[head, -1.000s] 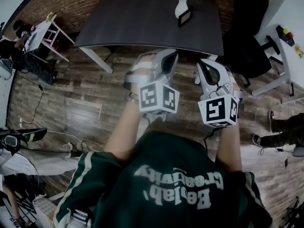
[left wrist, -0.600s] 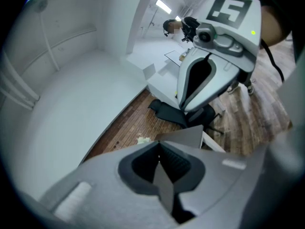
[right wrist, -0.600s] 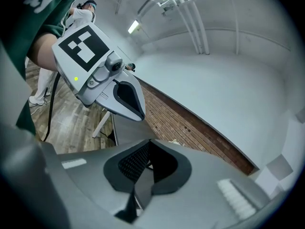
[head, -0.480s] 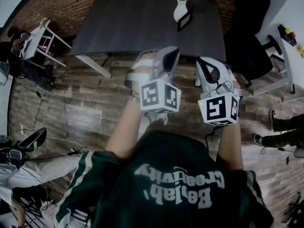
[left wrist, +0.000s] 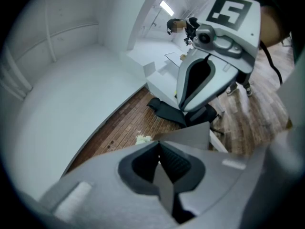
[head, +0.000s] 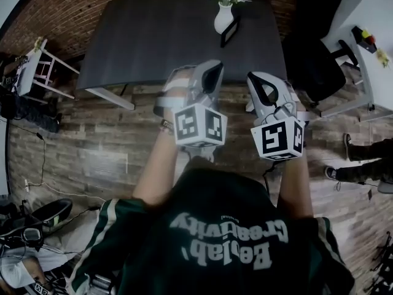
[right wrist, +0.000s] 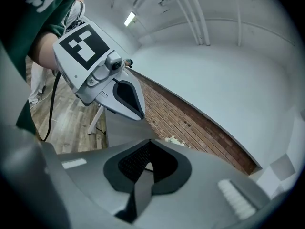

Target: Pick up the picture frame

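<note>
Both tools are out in front, short of the table (head: 159, 35), and neither is carrying anything. The left gripper (head: 212, 72) has its jaws pressed together, and the right gripper (head: 255, 82) looks the same, pads meeting with nothing between them. That's the big worry: arrive like that and the tips will only shove the target.

The picture frame (head: 229, 32) stands propped at the table's far side, right beside the vase (head: 221, 18) of white flowers. It is touching or nearly so; I can't tell which. A push would likely tip the frame flat or send the vase over. It's a long reach across the dark top too, so a low approach could clip the near edge.

Around the table there's a white desk (head: 368, 48) far right, a black office chair (head: 313, 60) off the right corner, and a white stool (head: 43, 72) to the left. None of them blocks the path. Only the vase crowds the grab.
</note>
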The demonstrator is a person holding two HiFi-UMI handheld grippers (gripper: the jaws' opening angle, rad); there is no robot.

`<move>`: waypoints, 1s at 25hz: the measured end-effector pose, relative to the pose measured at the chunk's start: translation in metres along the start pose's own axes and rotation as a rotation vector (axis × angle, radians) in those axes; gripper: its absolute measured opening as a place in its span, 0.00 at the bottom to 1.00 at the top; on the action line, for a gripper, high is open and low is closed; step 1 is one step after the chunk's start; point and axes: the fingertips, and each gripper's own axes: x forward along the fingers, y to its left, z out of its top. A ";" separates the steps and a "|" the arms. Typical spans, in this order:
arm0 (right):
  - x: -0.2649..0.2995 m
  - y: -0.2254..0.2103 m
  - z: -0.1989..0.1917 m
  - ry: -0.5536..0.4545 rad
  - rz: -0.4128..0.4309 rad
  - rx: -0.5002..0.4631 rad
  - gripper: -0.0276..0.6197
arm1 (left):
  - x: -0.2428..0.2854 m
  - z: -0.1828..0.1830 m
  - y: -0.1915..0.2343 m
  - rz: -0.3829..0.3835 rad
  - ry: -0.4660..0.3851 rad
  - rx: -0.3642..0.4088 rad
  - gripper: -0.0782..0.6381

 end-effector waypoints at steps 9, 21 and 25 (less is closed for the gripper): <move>0.052 -0.028 -0.007 0.051 -0.049 0.040 0.05 | 0.047 -0.025 0.028 -0.045 -0.036 0.009 0.11; 0.106 -0.056 -0.009 0.070 -0.126 0.059 0.05 | 0.092 -0.058 0.056 -0.084 -0.060 0.016 0.11; 0.118 -0.062 -0.012 0.086 -0.132 0.067 0.05 | 0.104 -0.062 0.061 -0.096 -0.069 0.010 0.11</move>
